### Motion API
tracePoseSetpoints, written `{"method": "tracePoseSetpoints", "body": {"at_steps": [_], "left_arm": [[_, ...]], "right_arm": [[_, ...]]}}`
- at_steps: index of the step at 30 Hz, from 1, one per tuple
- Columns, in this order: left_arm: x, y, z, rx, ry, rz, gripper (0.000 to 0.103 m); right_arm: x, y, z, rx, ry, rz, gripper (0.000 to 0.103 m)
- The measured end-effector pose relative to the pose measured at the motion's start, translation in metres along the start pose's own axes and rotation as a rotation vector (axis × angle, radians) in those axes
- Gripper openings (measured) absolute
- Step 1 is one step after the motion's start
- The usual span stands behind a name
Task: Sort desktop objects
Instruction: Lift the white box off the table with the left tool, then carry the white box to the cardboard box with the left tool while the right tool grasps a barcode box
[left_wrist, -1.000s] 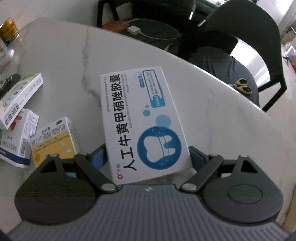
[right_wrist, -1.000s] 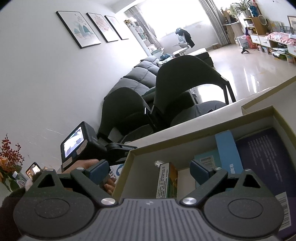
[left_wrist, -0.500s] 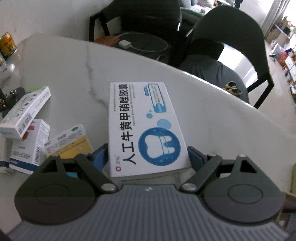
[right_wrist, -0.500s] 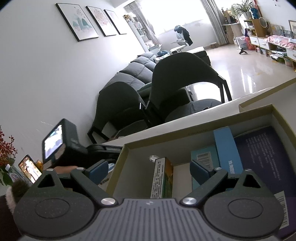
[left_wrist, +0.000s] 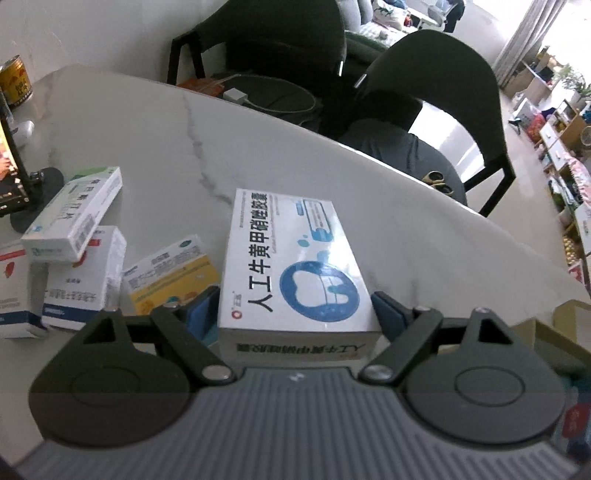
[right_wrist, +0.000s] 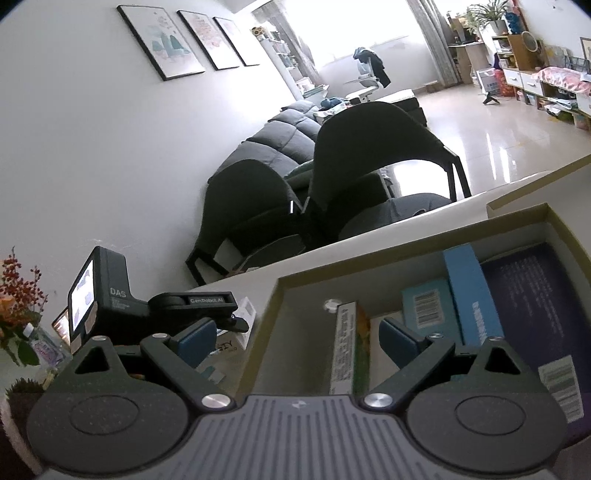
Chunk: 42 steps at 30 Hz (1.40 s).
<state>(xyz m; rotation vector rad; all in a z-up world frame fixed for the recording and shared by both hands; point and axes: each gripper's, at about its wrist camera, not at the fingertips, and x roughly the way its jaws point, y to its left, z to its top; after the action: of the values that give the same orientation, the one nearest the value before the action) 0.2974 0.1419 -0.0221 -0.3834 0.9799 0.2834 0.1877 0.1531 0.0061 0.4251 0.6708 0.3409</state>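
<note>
Left gripper (left_wrist: 295, 314) pinches the white medicine box (left_wrist: 291, 266) at its near end, box extending toward 12 o'clock over the marble table (left_wrist: 332, 177); right gripper (right_wrist: 297, 338) spread, empty, above the cardboard box (right_wrist: 406, 251).

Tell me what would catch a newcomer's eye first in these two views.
First, the big white medicine box with the blue tooth logo, clamped in the left claw above the marble table. Next, the open cardboard box under the open right claw, already holding several packets.
</note>
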Motion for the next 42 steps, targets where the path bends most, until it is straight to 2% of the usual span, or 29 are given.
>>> {"method": "tracePoseSetpoints", "body": {"at_steps": [6, 15, 28, 42], "left_arm": [[-0.016, 0.016, -0.008, 0.001, -0.012, -0.050, 0.086], [-0.040, 0.032, -0.031, 0.056, -0.042, -0.119, 0.086], [-0.063, 0.055, -0.063, 0.123, -0.074, -0.150, 0.086], [-0.082, 0.065, -0.116, 0.253, -0.114, -0.150, 0.086]], "right_arm": [[-0.010, 0.007, -0.003, -0.002, 0.005, -0.002, 0.096], [-0.027, 0.018, -0.012, 0.007, 0.008, 0.016, 0.096], [-0.042, 0.035, -0.026, 0.005, 0.011, 0.023, 0.096], [-0.051, 0.037, -0.046, 0.036, 0.019, 0.034, 0.096]]}}
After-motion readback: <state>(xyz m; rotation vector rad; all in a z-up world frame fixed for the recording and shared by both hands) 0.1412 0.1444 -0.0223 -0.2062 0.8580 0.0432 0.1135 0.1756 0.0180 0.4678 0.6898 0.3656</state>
